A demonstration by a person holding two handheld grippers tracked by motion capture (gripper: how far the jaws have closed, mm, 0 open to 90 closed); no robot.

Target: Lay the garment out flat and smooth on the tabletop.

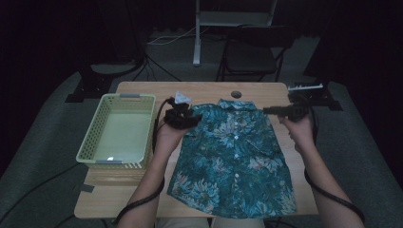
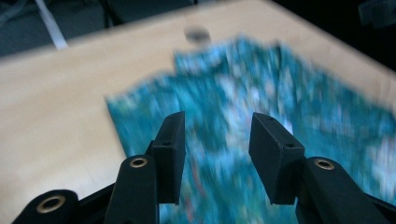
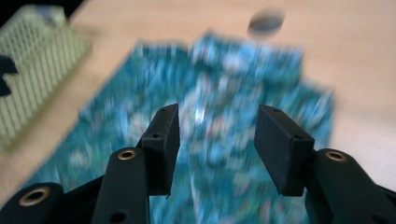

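A teal floral short-sleeved shirt point(image 1: 233, 156) lies flat and buttoned on the wooden table point(image 1: 142, 89), collar at the far side. My left gripper point(image 1: 183, 116) hovers over the shirt's left shoulder, held in a hand. In the left gripper view its jaws point(image 2: 217, 121) stand apart with nothing between them, the blurred shirt point(image 2: 280, 102) below. My right gripper point(image 1: 274, 110) hangs over the right shoulder. Its jaws point(image 3: 217, 112) are also apart and empty above the shirt point(image 3: 219, 154).
A light green plastic basket point(image 1: 94, 130) stands empty at the table's left and appears in the right gripper view point(image 3: 37, 60). A round cable hole point(image 1: 236, 94) sits near the far edge. A dark folding chair point(image 1: 252, 52) stands beyond the table.
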